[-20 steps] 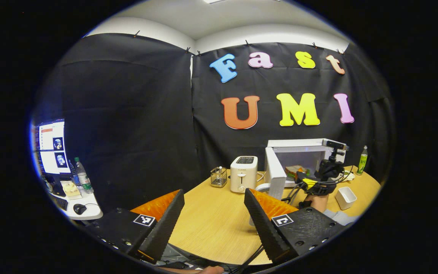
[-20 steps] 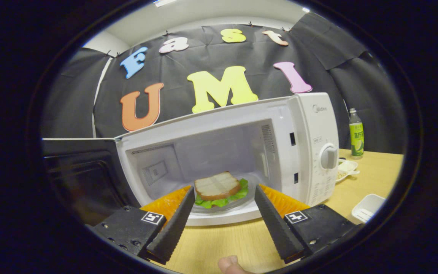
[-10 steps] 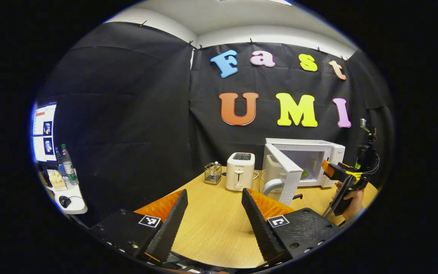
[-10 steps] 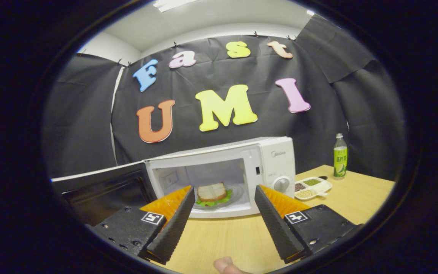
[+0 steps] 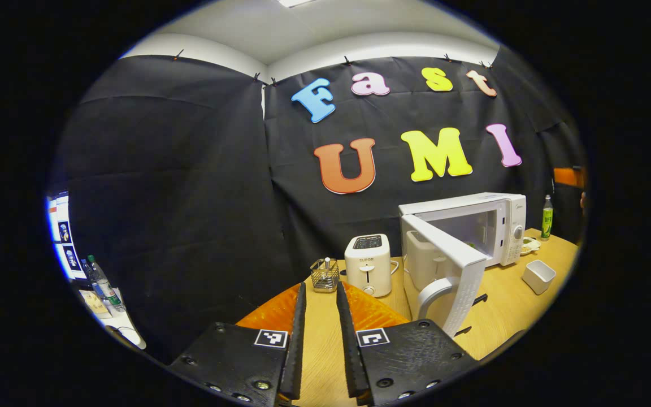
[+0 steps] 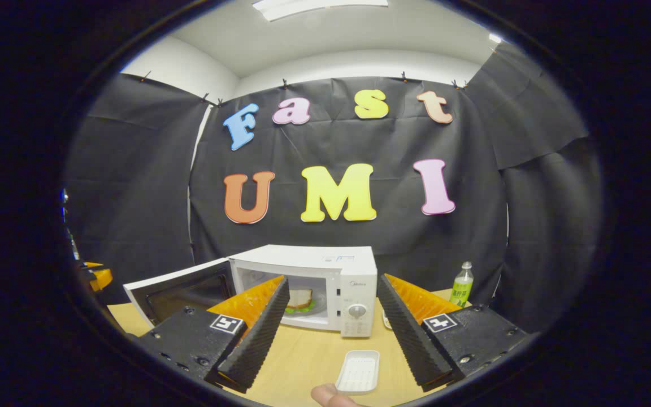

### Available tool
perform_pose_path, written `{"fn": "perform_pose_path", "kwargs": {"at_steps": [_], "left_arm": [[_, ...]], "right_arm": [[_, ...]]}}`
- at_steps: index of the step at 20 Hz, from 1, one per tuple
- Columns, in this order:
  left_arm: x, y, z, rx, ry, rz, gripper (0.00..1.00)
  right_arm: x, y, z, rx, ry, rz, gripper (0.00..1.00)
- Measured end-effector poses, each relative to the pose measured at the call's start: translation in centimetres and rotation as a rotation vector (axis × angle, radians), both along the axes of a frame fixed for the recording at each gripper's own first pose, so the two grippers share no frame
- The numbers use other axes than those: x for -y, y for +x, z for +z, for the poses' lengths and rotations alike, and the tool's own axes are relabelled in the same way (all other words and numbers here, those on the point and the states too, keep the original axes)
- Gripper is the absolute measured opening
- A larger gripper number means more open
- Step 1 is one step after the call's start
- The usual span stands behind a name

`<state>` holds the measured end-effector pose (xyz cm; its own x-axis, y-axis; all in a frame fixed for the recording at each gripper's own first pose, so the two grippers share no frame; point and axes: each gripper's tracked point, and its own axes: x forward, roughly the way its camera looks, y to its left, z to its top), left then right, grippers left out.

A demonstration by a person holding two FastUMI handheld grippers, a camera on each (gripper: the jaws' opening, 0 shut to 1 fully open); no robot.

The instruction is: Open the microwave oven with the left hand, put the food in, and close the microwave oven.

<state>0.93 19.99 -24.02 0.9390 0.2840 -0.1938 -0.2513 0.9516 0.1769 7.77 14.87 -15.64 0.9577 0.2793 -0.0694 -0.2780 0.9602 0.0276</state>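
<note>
Your left gripper (image 5: 319,345) hangs over the near edge of the counter (image 5: 500,311), jaws almost together with only a thin slit between them, holding nothing. Past it the microwave oven (image 5: 498,217) sits toward the far right corner of the counter, and its door (image 5: 450,265) stands swung out toward you, handle on the near edge. A white toaster (image 5: 367,264) stands just left of the door, a wire holder (image 5: 324,274) just left of that. A small white tub (image 5: 538,276) sits on the counter in front of the oven, and a green bottle (image 5: 546,217) stands behind the oven's right side.

Your right gripper (image 6: 330,328) is well back from the oven, jaws wide apart and empty. In the right gripper view the sandwich (image 6: 299,298), bread over green lettuce, lies on a plate inside the open oven cavity, partly hidden by one finger (image 6: 257,333). The door (image 6: 181,291) hangs open to the left. A white tray (image 6: 358,371) lies on the counter near its front edge, between the jaws. A fingertip (image 6: 328,394) pokes in at the bottom.
</note>
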Motion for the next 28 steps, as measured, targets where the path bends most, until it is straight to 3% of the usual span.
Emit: {"fn": "perform_pose_path", "kwargs": {"at_steps": [1,2,3,4,5,7,10,11,12,19,23,24,28], "left_arm": [[0.5,0.6,-0.2,0.009,-0.027,-0.022,0.15],[1.0,1.1,-0.7,0.01,-0.065,-0.049,0.09],[1.8,1.4,-1.4,0.0,-0.108,-0.085,0.0],[2.1,3.5,-3.2,0.005,-0.147,-0.098,0.02],[3.0,2.5,-3.6,-0.022,-0.18,-0.126,0.0],[3.6,3.2,-4.6,-0.022,-0.172,-0.156,0.0],[6.4,3.3,-5.7,-0.053,-0.204,-0.217,0.0],[7.2,3.2,-5.6,-0.05,-0.21,-0.227,0.0],[7.7,2.8,-5.4,-0.056,-0.197,-0.233,0.0],[15.1,5.6,-7.0,-0.076,-0.312,-0.378,0.0],[19.6,7.0,-7.5,-0.091,-0.304,-0.492,0.0],[20.8,7.5,-7.6,-0.095,-0.299,-0.522,0.0],[25.2,10.1,-8.4,-0.095,-0.318,-0.635,0.0]], "right_arm": [[1.5,-0.7,1.1,0.01,-0.008,-0.004,0.92],[3.5,-1.3,2.4,0.028,-0.015,-0.02,1.0],[5.1,-2.1,3.3,0.042,-0.022,-0.038,1.0],[6.7,-3.0,3.7,0.051,-0.034,-0.057,0.91],[8.0,-3.9,4.1,0.058,-0.045,-0.068,1.0],[9.8,-5.0,5.0,0.083,-0.064,-0.09,1.0],[9.9,-6.2,4.5,0.077,-0.068,-0.016,1.0],[10.5,-6.3,3.9,0.052,-0.057,-0.009,0.92],[11.1,-6.3,3.6,0.037,-0.044,-0.006,0.96],[14.3,-5.7,1.1,0.0,-0.037,-0.067,0.96],[16.9,-5.4,-0.1,-0.024,-0.019,-0.115,0.96],[17.3,-5.4,0.0,-0.015,-0.023,-0.126,1.0],[18.3,-5.4,-0.2,-0.014,-0.053,-0.141,0.96]]}}
